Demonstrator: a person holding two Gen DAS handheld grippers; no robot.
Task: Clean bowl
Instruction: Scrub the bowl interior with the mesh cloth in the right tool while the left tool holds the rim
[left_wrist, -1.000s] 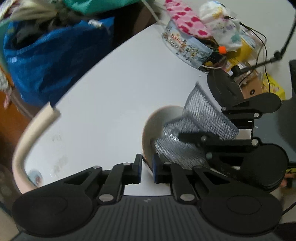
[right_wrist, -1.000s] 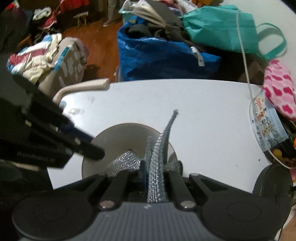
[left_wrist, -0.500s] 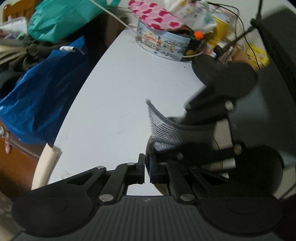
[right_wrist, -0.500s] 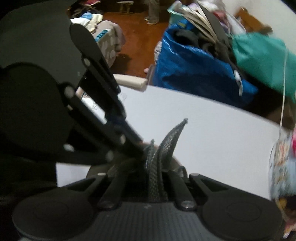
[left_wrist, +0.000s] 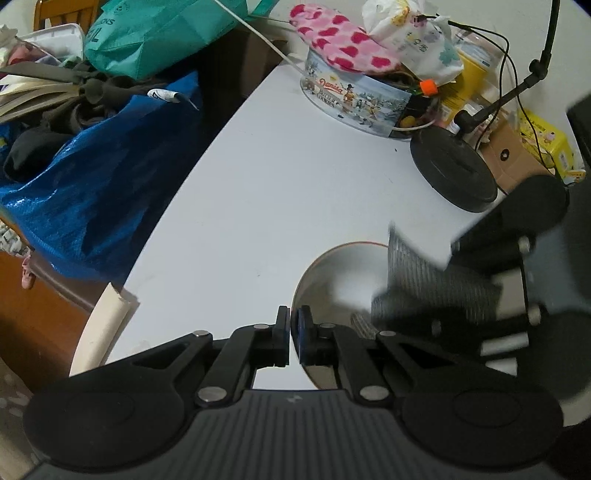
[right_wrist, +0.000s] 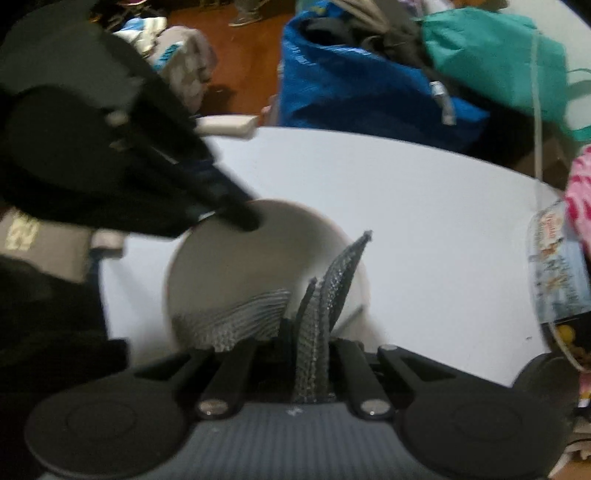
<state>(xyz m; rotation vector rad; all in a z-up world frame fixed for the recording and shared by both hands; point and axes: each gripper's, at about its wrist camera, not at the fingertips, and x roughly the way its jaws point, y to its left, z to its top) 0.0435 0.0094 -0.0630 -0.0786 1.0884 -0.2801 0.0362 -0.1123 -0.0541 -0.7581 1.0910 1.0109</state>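
Bowl (left_wrist: 334, 275) rim pinched by left tool (left_wrist: 293, 332); right tool (right_wrist: 308, 354) (blurred) clamps mesh scrubber (right_wrist: 332, 280) inside it.

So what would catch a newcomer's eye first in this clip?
Probably the silver mesh scrubbing cloth pinched in the right gripper, draped into the pale bowl in the foreground. The left gripper clamps the bowl's rim. Behind, a cookie tin under pink heart fabric stands out on the white table.

A pale round bowl (right_wrist: 258, 258) sits tilted on the white worktop (left_wrist: 295, 192), a silvery mesh scrubbing cloth (right_wrist: 325, 295) draped inside it.
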